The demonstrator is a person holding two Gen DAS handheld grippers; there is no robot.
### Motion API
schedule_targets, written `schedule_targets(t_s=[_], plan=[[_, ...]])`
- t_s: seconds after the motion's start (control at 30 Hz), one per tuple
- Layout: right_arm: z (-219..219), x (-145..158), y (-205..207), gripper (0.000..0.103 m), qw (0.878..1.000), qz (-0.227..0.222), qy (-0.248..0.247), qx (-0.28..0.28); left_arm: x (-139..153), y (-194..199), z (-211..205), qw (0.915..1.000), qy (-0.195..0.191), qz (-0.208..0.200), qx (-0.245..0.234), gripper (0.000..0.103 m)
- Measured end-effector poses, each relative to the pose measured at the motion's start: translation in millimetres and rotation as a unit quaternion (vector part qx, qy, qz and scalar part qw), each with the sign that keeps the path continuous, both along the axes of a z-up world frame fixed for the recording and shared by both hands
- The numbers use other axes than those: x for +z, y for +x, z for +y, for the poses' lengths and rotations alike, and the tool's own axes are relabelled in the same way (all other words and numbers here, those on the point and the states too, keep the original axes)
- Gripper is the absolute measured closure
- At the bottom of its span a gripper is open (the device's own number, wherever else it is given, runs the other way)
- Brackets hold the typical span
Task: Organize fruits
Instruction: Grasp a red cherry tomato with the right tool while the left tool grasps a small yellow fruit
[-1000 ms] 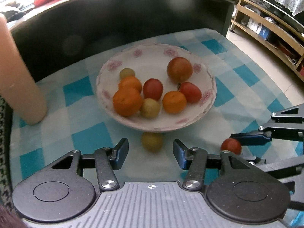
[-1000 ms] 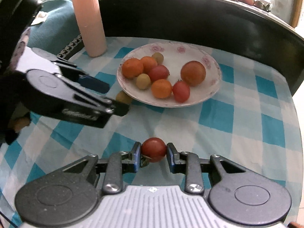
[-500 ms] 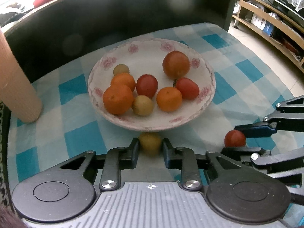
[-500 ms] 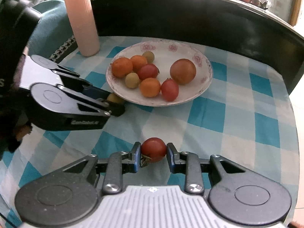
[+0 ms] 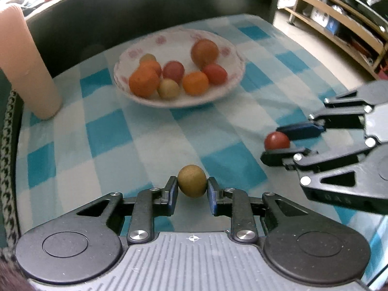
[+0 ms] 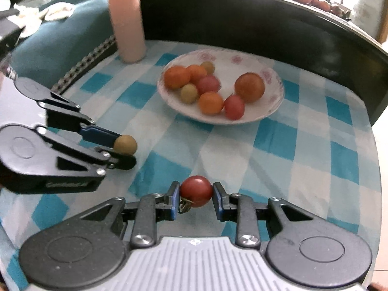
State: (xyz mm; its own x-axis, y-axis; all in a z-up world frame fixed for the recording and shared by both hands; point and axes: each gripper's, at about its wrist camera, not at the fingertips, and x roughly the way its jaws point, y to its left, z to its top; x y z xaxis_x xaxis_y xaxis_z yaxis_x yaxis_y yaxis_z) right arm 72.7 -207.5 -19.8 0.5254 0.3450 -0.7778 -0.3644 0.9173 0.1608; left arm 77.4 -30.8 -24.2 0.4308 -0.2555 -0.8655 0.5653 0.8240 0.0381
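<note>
My left gripper (image 5: 192,189) is shut on a small brownish-green fruit (image 5: 192,180), held above the checked cloth. From the right wrist view the same fruit (image 6: 125,145) shows at the tips of that gripper (image 6: 122,149). My right gripper (image 6: 196,196) is shut on a red cherry tomato (image 6: 196,191) with its stem down; the tomato (image 5: 277,140) also appears at the right of the left wrist view. A white floral plate (image 5: 232,51) (image 6: 271,111) farther back holds several oranges, tomatoes and small green fruits.
A tall pink cylinder (image 5: 24,63) (image 6: 126,21) stands at the cloth's back left corner. A dark curved rail (image 6: 266,21) rises behind the plate. The blue checked cloth (image 5: 145,143) covers the table. Wooden shelves (image 5: 339,24) stand off to the right.
My left gripper closed on the brownish-green fruit by the plate's near rim and pulled back and up with it. The right gripper, holding its tomato, also drew away from the plate.
</note>
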Motion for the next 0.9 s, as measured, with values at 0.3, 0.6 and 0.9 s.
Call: schedule_targets(t_s=[0.3, 0.6, 0.9], plan=[[7.3, -7.9, -35.2, 0.058, 1.0, 0.0, -0.03, 0.005, -4.9, -26.6, 4.2, 0.9999, 0.007, 0.014, 0.0, 0.061], [1.2, -7.7, -26.9, 0.05, 1.0, 0.012, -0.01, -0.004, 0.1, -20.7, 4.1, 0.9999, 0.001, -0.007, 0.009, 0.046], [-2.9, -7.7, -24.1, 0.047, 1.0, 0.021, -0.002, -0.006, -6.3, -20.0, -0.5, 0.9999, 0.004, 0.007, 0.008, 0.057]])
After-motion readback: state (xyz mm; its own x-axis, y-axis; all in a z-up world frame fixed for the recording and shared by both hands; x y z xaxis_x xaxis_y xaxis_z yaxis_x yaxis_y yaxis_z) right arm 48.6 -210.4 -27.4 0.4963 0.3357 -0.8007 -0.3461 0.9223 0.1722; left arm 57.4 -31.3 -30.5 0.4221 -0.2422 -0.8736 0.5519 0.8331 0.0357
